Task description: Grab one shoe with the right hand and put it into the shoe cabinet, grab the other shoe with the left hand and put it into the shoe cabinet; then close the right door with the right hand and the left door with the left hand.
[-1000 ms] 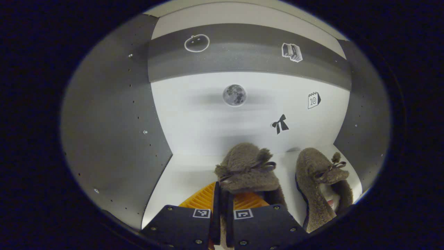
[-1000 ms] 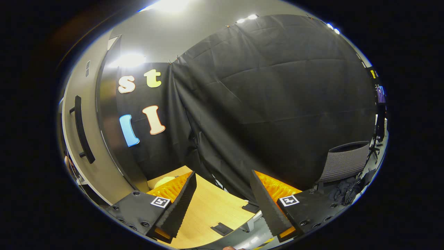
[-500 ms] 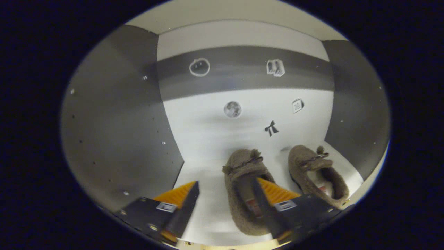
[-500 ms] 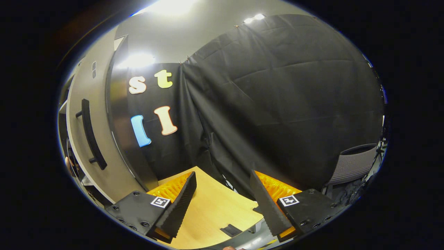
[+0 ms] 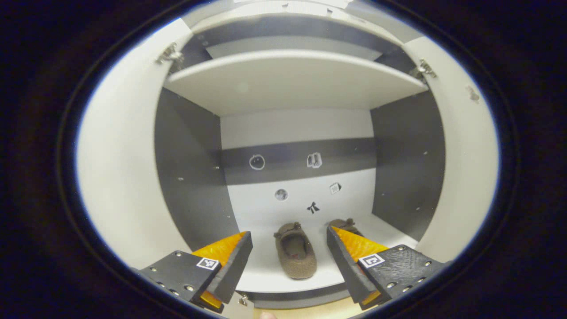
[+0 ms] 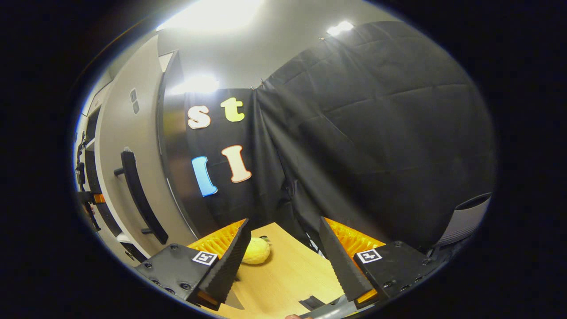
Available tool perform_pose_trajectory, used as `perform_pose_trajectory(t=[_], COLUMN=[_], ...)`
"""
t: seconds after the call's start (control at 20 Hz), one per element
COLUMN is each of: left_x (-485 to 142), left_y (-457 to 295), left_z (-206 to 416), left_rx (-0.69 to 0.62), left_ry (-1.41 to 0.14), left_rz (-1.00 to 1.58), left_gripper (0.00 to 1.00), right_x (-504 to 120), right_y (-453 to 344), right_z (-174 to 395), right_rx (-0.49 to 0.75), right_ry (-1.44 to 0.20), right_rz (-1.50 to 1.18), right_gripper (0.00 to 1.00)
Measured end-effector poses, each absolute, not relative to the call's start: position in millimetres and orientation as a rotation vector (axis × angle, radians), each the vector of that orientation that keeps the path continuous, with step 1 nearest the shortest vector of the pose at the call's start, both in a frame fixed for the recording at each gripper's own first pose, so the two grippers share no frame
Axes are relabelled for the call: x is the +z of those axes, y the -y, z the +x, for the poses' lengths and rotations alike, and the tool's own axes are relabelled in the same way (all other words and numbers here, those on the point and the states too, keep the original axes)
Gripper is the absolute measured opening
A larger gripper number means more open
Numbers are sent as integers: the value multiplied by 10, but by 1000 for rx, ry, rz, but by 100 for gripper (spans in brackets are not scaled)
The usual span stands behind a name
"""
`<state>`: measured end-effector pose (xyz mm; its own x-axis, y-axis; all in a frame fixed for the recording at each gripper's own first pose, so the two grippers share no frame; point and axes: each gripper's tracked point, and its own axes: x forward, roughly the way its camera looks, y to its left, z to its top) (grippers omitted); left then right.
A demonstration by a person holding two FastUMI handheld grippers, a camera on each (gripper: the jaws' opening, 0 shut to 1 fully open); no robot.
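Two fuzzy brown slippers sit side by side on the bottom shelf (image 5: 266, 277) of the shoe cabinet, toes toward the back panel: the left slipper (image 5: 295, 255) lies in plain sight near the shelf's middle, and the right slipper (image 5: 344, 225) is half hidden behind a finger of the left gripper (image 5: 289, 261). That gripper hangs in front of the shelf's front edge with its fingers spread wide and nothing between them, which suggests the placing is finished and both shoes are stowed deep enough for the doors to swing past. In the right gripper view, the right gripper (image 6: 283, 259) is likewise spread apart and empty above a wooden tabletop (image 6: 283, 283), with the right door (image 6: 117, 146) standing open at the left and its dark bar handle (image 6: 138, 197) close by, a likely first contact for pushing it shut. A small yellow object (image 6: 255, 250) rests on the tabletop.
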<state>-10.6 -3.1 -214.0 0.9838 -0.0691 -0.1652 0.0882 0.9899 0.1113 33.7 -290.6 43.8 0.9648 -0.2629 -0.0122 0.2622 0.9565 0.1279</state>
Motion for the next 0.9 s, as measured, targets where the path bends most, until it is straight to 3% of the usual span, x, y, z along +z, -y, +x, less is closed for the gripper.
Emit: perform_pose_trajectory(t=[0.25, 0.55, 0.9], left_x=[-1851, -1917, -2461], left_y=[-107, -458, -489], left_z=[-867, -1169, -1803], left_rx=[-28, 41, 195], left_ry=[-15, 49, -52], left_rz=[60, 2, -77], left_gripper=[100, 100, 98], right_x=[751, 964, 1071], right_y=[2674, 2437, 2211], right_z=[550, 798, 1069], right_rx=[-181, -81, 60], right_ry=[46, 57, 42], right_rz=[115, 100, 80], right_gripper=[98, 98, 98])
